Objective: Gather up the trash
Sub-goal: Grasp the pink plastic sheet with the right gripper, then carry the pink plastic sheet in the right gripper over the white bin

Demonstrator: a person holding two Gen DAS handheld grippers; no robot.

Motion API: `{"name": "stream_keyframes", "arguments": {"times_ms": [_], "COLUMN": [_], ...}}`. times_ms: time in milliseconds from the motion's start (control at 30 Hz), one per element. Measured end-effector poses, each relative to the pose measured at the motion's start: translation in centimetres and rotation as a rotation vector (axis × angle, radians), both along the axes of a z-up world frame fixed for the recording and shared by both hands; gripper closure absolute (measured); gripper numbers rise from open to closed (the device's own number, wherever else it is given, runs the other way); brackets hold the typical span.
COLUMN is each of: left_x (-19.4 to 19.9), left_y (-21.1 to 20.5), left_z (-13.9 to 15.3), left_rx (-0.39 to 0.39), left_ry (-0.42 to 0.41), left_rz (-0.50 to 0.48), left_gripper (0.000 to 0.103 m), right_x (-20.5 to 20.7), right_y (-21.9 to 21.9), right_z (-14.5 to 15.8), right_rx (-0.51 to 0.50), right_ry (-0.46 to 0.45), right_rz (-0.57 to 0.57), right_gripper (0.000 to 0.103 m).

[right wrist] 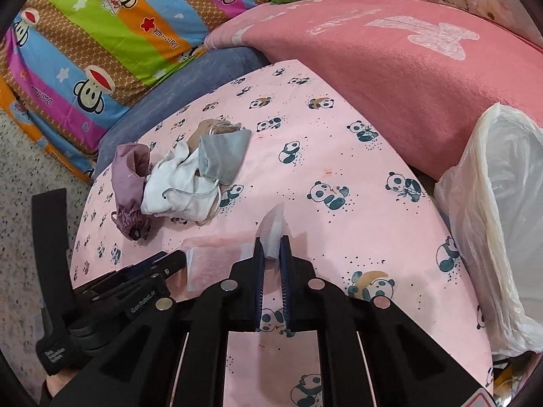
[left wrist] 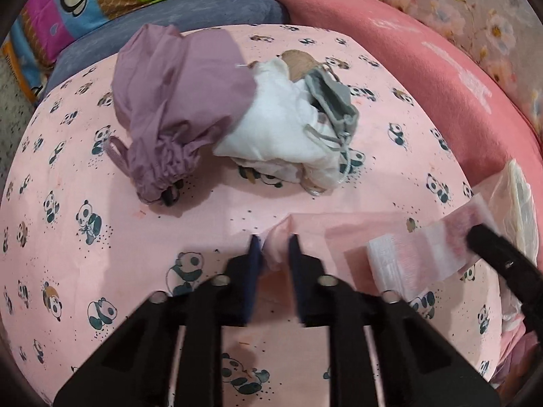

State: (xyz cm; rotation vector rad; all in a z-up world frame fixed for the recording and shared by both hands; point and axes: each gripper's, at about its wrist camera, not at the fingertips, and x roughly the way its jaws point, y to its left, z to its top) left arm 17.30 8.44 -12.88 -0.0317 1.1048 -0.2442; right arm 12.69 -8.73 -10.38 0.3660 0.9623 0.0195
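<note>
**Both grippers clamped on one pink wrapper**

The thin, translucent pink-and-white plastic wrapper (left wrist: 400, 247) lies flat on the pink panda-print sheet (left wrist: 85, 254). The left gripper (left wrist: 274, 249) pinches its raised left edge; the right gripper (right wrist: 271, 251) pinches its white end. A translucent white plastic bag (right wrist: 502, 220) stands at the sheet's right edge. Crumpled purple, white and grey cloth pouches (left wrist: 237, 115) lie beyond.

Left gripper (left wrist: 274, 242): angled steeply down, jaws pinched on thin pink sheet (left wrist: 307, 234).
Right gripper (right wrist: 271, 246): angled down, jaws nipped on white tissue strip (right wrist: 273, 234).
Spacing: left gripper just left of right.
</note>
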Motion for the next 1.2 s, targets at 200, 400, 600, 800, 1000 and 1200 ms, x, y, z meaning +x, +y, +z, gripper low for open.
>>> {"name": "stream_keyframes", "arguments": {"times_ms": [200,400,600,800,1000,1200], "left_x": [-0.8,-1.9,-3.0,-4.5,-5.8,-7.1], "left_y": [-0.8,-2.4,-5.4,-8.9,-13.3,-17.2], "left_z": [2.5,7.2,12.5,16.1,18.7,19.9], "left_rx": [-0.053,-0.09,-0.142,-0.166,-0.187,-0.196], "left_ry": [-0.025,-0.114,-0.214,-0.291,-0.336,-0.358], "left_rz": [-0.026,-0.061,-0.137,-0.218,-0.312,-0.394], "left_gripper": [0.1,0.1,0.1,0.1,0.1,0.1], "right_x": [-1.3,-2.9,-5.5,-7.9,-10.0,-11.9], "right_y": [-2.1,-4.9,-8.0,-11.1,-13.9,-16.7], "right_z": [3.6,8.2,13.4,16.6,18.5,18.8], "right_rx": [-0.01,-0.021,-0.051,-0.066,-0.082,-0.087], "right_ry": [-0.078,-0.172,-0.278,-0.337,-0.374,-0.386], "right_rz": [-0.038,-0.089,-0.139,-0.182,-0.228,-0.28], "right_gripper": [0.093,0.093,0.093,0.093,0.093,0.093]}}
